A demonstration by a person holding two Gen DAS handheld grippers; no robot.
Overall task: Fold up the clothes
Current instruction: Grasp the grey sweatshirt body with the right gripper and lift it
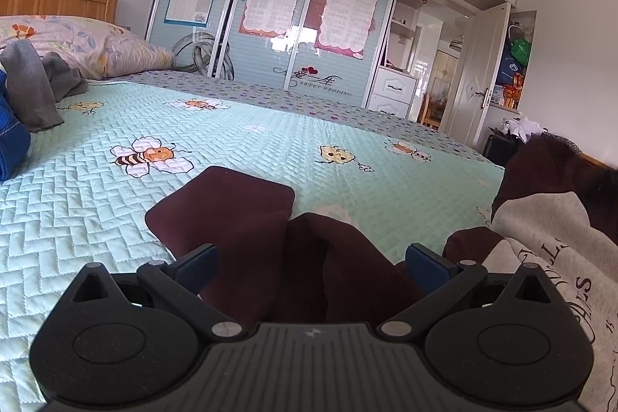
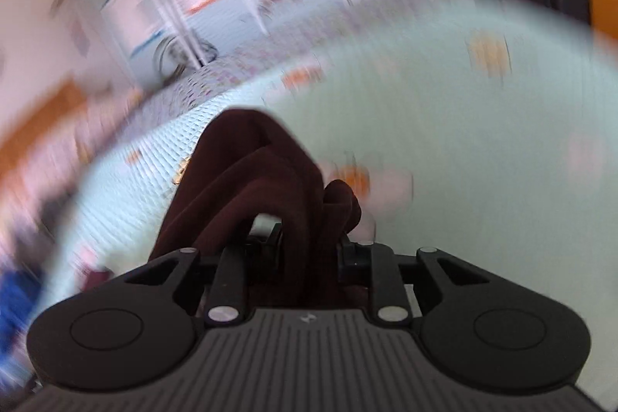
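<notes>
Dark maroon fabric garment (image 1: 247, 219) spread on the mint quilted bedspread (image 1: 96, 219), running between the left gripper (image 1: 313, 257) jaws, set wide apart. Right gripper (image 2: 309, 246) jaws clamped on bunched maroon cloth at 12 o'clock. Grey-white printed sweatshirt (image 1: 548, 257) at 3 o'clock.

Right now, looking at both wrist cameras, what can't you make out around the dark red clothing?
- Right wrist view: room and bedspread smeared by motion blur.
- Right tongs: pads buried in the maroon garment.
- Left wrist view: the garment's near end hidden behind the left tongs.
- Grey printed top: cut off at the right edge.
</notes>
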